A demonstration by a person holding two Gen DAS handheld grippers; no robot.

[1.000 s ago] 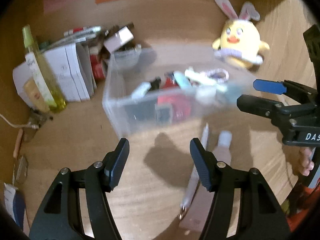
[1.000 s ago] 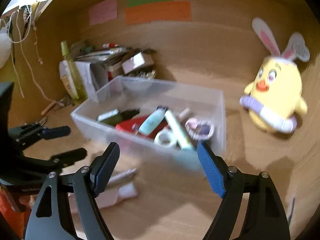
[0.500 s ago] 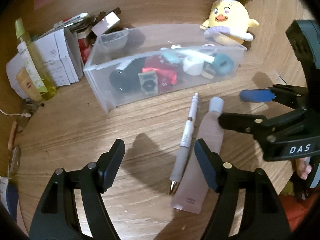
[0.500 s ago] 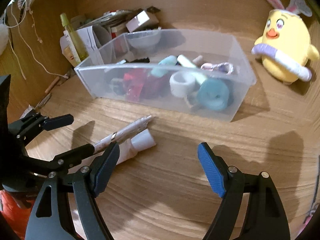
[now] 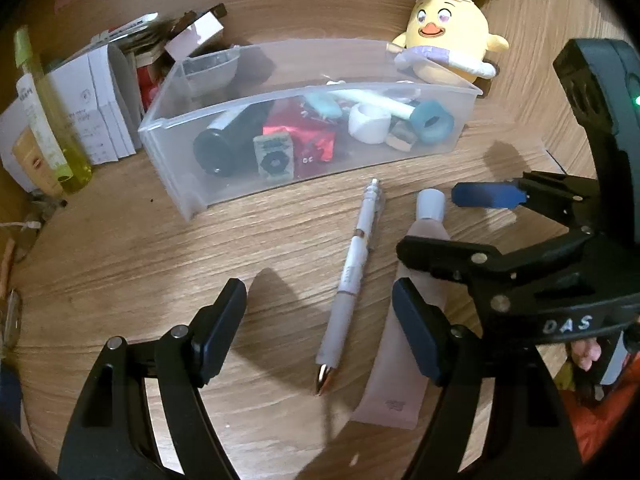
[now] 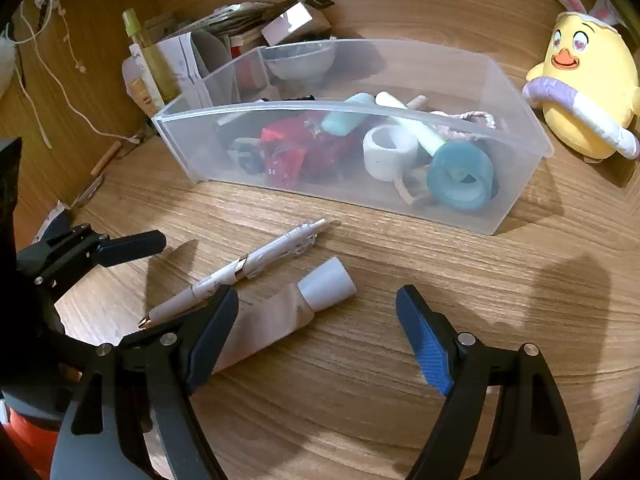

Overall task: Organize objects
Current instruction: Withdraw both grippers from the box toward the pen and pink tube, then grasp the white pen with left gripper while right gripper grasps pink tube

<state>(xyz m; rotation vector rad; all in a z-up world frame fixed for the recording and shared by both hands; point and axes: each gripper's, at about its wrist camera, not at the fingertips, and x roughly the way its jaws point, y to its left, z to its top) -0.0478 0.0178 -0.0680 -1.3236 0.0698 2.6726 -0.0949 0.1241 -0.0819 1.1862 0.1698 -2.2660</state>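
**Pen and tube lay loose ahead of two spread grippers**

The left gripper (image 5: 320,320) and right gripper (image 6: 316,336) both had their fingers wide apart and held nothing. A slim white pen (image 5: 352,276) lay between the left fingers; a soft pink tube (image 6: 280,316) with a white cap lay by the right gripper's left finger. Beyond both, on the wood-grain bench (image 6: 400,400), stood a translucent plastic bin (image 6: 516,204) of small items.

Yellow chick plush (image 5: 450,46), white pen (image 5: 352,276), pink tube (image 5: 400,344).
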